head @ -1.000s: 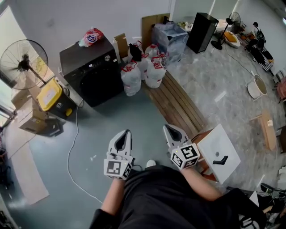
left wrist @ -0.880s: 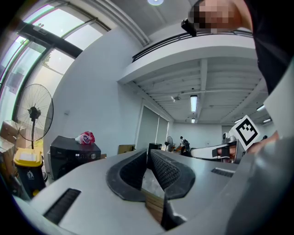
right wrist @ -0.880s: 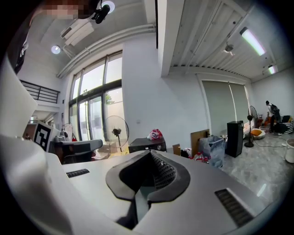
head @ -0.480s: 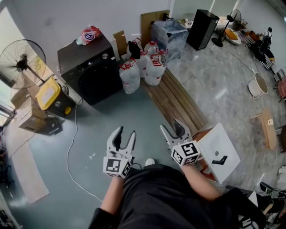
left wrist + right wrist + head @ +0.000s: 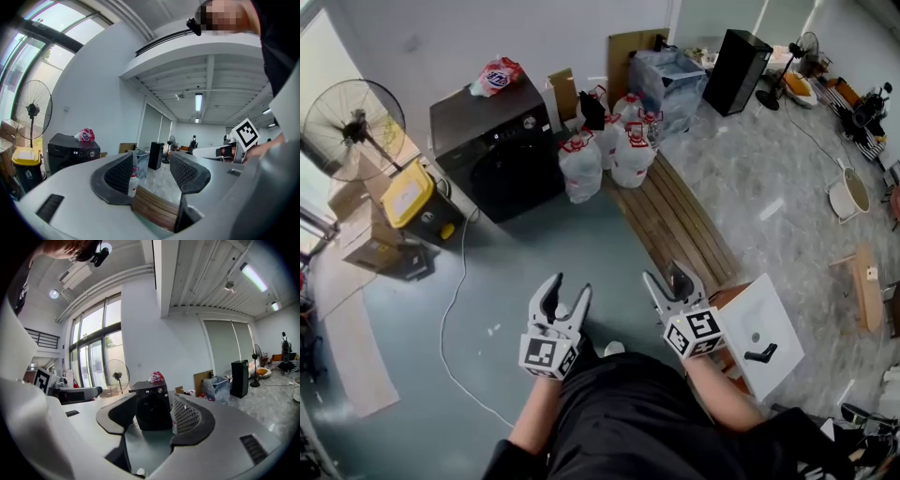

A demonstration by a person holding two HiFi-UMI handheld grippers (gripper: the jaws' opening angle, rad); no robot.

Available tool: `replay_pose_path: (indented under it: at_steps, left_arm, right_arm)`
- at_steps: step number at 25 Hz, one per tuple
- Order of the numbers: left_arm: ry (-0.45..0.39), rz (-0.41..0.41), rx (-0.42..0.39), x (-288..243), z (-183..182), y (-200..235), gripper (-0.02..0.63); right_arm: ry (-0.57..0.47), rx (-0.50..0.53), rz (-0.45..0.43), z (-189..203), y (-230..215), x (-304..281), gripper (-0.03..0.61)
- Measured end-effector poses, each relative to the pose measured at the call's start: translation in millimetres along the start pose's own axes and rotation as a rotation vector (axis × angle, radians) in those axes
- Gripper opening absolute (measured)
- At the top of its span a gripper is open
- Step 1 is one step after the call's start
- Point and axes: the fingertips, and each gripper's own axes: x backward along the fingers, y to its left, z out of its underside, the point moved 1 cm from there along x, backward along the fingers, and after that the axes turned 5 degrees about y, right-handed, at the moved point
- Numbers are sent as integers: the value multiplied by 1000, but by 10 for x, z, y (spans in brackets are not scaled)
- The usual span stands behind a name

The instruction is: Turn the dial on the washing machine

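Left tool (image 5: 570, 287) and right tool (image 5: 666, 276) have just been opening, both empty; floor (image 5: 525, 258) stretches ahead to the washing machine (image 5: 492, 141), well apart.

The floor (image 5: 525, 253) is carrying the washing machine (image 5: 492, 141); a yellow-lidded bin (image 5: 412, 197) is sitting just beside it. A white cable (image 5: 443, 323) is trailing nearby; wooden slats (image 5: 675, 220) are lying flat.
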Motion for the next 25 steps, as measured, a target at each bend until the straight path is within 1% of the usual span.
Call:
replay_pose_path:
  at_steps: [4,10,15,20,25]
  left_arm:
    - [3,-3,8,-152,-39,181,224]
    - [9,24,-6,-515,-199,565,225]
    - [-1,17,-5,-954,-346,1097,225]
    - [2,17,27,-1462,-401,1666,225]
    - [16,11,24,-1872,-653,2181,225]
  right_arm:
    - [10,-14,-9,-13,-24,-258,215]
    - [32,-32,-42,-54,-10,-830,215]
    - [48,-15,-56,-221,-71,-1441,215]
    - [49,-9,-47,-431,-237,-2148,215]
    - [70,-8,-58,-675,-314,-2800,215]
